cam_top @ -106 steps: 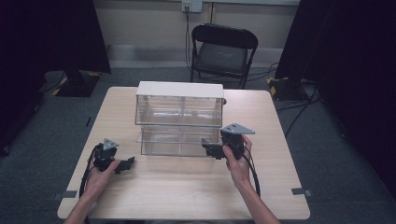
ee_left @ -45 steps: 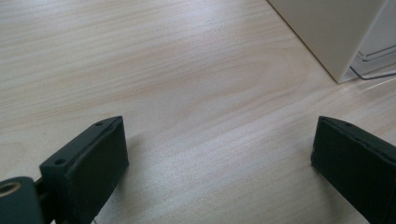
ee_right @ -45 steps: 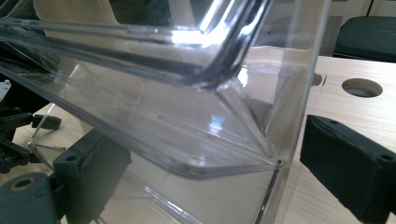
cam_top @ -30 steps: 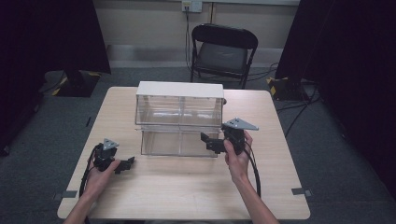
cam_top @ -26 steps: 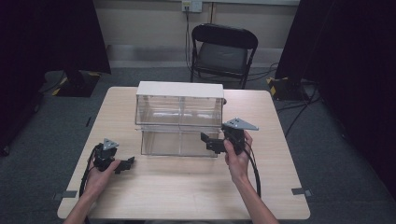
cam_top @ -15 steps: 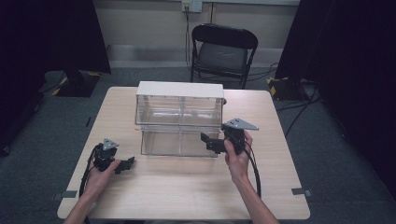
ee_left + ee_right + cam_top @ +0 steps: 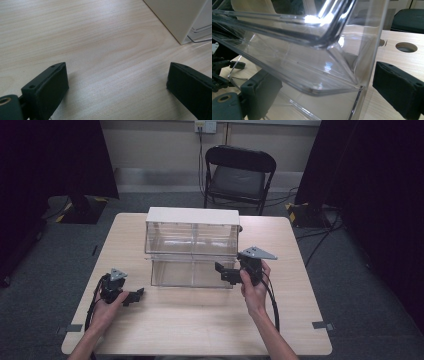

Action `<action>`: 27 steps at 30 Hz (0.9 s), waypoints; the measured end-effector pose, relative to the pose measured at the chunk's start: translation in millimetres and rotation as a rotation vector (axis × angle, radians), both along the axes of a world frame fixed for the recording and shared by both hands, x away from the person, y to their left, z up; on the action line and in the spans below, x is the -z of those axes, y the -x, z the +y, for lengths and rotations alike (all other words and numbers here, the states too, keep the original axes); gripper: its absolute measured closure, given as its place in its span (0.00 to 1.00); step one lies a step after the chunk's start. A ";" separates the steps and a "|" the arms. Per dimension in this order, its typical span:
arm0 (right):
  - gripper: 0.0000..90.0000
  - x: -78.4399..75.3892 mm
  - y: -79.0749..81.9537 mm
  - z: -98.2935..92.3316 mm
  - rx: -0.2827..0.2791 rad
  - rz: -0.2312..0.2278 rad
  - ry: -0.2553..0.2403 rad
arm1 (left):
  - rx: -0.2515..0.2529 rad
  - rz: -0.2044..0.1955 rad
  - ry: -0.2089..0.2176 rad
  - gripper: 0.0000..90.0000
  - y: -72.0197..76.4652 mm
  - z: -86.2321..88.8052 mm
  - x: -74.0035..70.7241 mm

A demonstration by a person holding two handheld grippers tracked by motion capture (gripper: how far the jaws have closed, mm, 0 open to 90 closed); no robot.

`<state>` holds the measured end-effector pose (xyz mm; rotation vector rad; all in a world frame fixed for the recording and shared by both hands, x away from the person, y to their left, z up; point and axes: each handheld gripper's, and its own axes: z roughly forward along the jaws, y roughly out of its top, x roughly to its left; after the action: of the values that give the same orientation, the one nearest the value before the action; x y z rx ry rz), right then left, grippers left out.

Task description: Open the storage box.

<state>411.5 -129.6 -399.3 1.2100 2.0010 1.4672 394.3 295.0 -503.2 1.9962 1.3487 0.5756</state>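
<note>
Clear drawer unit (image 7: 192, 247) blocks mid-table, bare table (image 7: 200, 320) free in front, both sides open

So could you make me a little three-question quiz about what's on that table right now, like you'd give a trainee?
1. True or false: the left gripper is touching the clear drawer unit.
2. What sits between the right gripper's jaws? A) a wooden block B) the clear lower drawer's corner C) a cable
3. Fill in: behind the table stands a black folding ____.

Key:
1. False: it rests apart on the bare tabletop, jaws wide open.
2. B: the jaws stand open on either side of it, not closed.
3. chair.
</note>
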 end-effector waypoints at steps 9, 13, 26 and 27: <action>0.09 -0.6 0.2 -0.6 0.002 -0.003 0.002 | 0.000 0.000 0.000 0.04 0.0 0.0 0.0; 0.09 -0.4 1.1 -0.3 0.007 0.000 -0.003 | 0.000 0.000 0.000 0.04 0.0 0.0 0.0; 0.09 0.2 1.4 -0.6 0.006 -0.005 -0.008 | 0.000 0.000 0.000 0.04 0.0 0.0 0.0; 0.09 0.2 1.3 -0.6 0.005 -0.007 -0.007 | 0.000 0.000 0.000 0.04 0.0 0.0 0.0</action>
<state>410.2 -130.3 -399.6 1.2106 1.9884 1.4754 394.3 295.0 -503.3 1.9959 1.3490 0.5758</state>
